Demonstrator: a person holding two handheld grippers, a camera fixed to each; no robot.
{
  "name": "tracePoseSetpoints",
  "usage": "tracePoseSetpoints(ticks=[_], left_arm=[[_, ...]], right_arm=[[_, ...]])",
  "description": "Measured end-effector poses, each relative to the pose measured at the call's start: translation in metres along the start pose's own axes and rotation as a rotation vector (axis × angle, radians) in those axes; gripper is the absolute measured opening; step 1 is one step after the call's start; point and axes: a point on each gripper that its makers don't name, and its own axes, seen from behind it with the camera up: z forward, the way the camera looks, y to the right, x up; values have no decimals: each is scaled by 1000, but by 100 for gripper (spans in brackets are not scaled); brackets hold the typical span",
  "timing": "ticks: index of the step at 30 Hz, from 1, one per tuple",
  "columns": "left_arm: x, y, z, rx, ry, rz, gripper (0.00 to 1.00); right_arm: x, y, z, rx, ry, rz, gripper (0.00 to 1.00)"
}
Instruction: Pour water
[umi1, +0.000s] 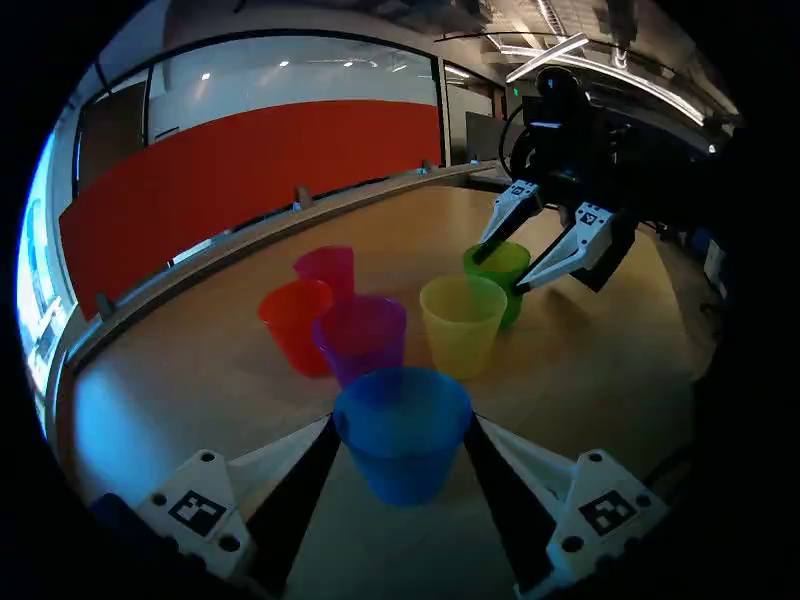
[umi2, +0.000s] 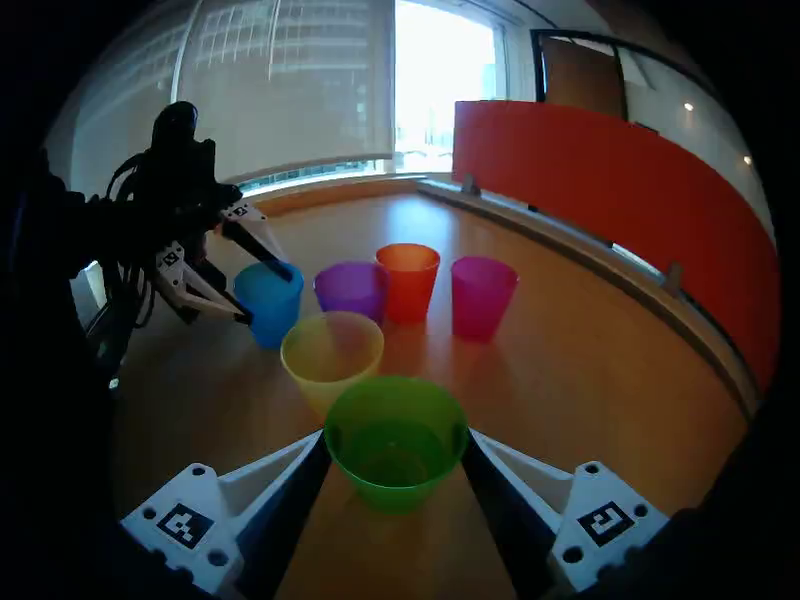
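A blue cup (umi1: 403, 450) stands on the wooden table between the fingers of my left gripper (umi1: 403, 418), which is shut on its sides. A green cup (umi2: 397, 445) sits likewise in my right gripper (umi2: 397, 432), both fingers against its wall. Each gripper faces the other across the cluster: the right gripper (umi1: 500, 272) holds the green cup (umi1: 497, 262) at the far side, and the left gripper (umi2: 268, 295) holds the blue cup (umi2: 268, 305). Both cups are upright. I cannot tell whether either holds water.
Between the two held cups stand a yellow cup (umi2: 332, 355), a purple cup (umi2: 350, 288), an orange cup (umi2: 407, 280) and a magenta cup (umi2: 482, 295), close together. The wooden table (umi2: 600, 380) ends at a metal rail before a red panel (umi2: 620, 190).
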Motion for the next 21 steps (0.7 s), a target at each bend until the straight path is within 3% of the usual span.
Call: tracePoseSetpoints(ticks=[21], left_arm=[[-10, -1, -7, 19, -7, -5, 87]], right_arm=[[-8, -3, -6, -11, -17, 8, 92]])
